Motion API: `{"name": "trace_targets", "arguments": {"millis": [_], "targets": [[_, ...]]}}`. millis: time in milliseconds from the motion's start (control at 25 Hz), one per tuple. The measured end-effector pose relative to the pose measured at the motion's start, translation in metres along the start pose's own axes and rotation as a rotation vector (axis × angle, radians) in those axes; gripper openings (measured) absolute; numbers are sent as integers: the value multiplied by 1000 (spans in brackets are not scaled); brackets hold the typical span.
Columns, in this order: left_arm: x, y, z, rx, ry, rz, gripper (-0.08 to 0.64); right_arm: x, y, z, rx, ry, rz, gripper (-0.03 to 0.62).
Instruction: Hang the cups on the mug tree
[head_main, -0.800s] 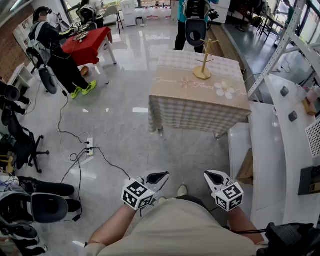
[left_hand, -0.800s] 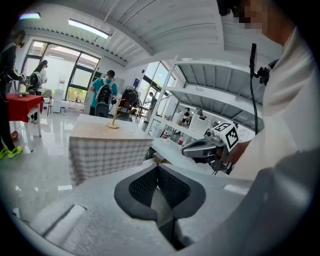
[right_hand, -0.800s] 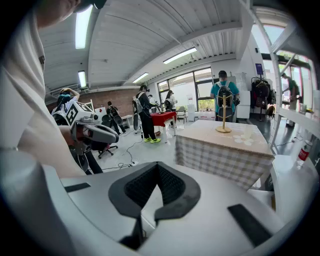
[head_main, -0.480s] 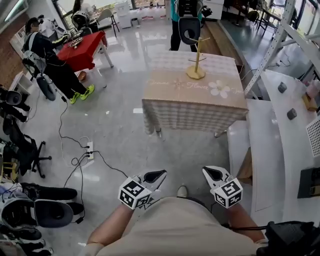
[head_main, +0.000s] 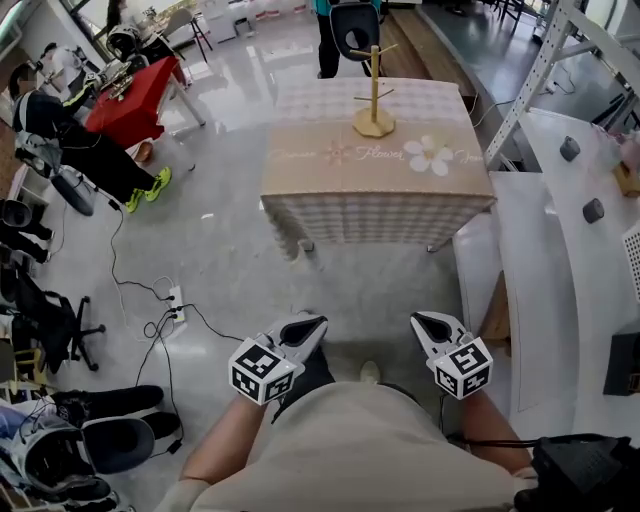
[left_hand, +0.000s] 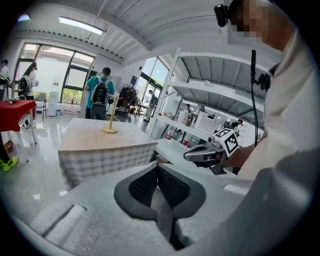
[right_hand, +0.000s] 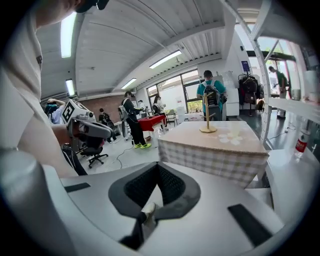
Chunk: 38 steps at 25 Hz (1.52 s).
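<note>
Now, mug tree (head_main: 373, 98) upright on the table (head_main: 340, 190), on the far half of the top, near the middle of its width; wooden, round base flat on the checked cloth, just behind the flower print.

Left gripper (head_main: 303, 330) low, close in front of the torso; jaws pressed together, pads meeting along their length, nothing pinched. Right gripper (head_main: 432, 327) level with it on the other side; jaws likewise closed tight, holding nothing. Grippers apart from each other, both pointing forward toward the table.

Mug tree well apart from both grippers, straight ahead across a stretch of grey floor (head_main: 230, 260); in head view, lined up roughly between the two. In left gripper view, above and left of the closed jaws; in right gripper view, above and right of them. Touched by neither gripper.

Behind the table, a person in a teal top (left_hand: 101, 87), back turned; white counter (head_main: 545, 270) along the right.
</note>
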<state>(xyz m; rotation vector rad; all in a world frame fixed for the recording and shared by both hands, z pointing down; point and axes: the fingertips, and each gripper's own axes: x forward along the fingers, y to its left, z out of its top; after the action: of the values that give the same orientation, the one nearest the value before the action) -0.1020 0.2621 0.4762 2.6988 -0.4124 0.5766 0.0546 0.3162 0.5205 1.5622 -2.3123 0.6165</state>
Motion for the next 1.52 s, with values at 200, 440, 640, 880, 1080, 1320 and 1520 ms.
{"name": "trace_targets", "arguments": {"millis": [200, 440, 640, 880, 1080, 1320, 1520], "targets": [[27, 63, 28, 7, -19, -84, 9, 45, -25, 27, 60, -28, -73, 14], [30, 145, 67, 99, 27, -211, 14, 124, -47, 82, 116, -86, -194, 113], [35, 200, 84, 169, 97, -318, 37, 164, -90, 111, 209, -123, -347, 150], [72, 233, 116, 100, 56, -305, 37, 175, -179, 108, 347, -137, -440, 178], [122, 257, 152, 90, 48, -249, 43, 192, -278, 117, 329, -120, -475, 242], [203, 257, 212, 88, 26, -202, 63, 219, -402, 124, 294, -83, -460, 272], [258, 257, 246, 83, 16, -167, 63, 247, -481, 117, 246, -42, -456, 310]]}}
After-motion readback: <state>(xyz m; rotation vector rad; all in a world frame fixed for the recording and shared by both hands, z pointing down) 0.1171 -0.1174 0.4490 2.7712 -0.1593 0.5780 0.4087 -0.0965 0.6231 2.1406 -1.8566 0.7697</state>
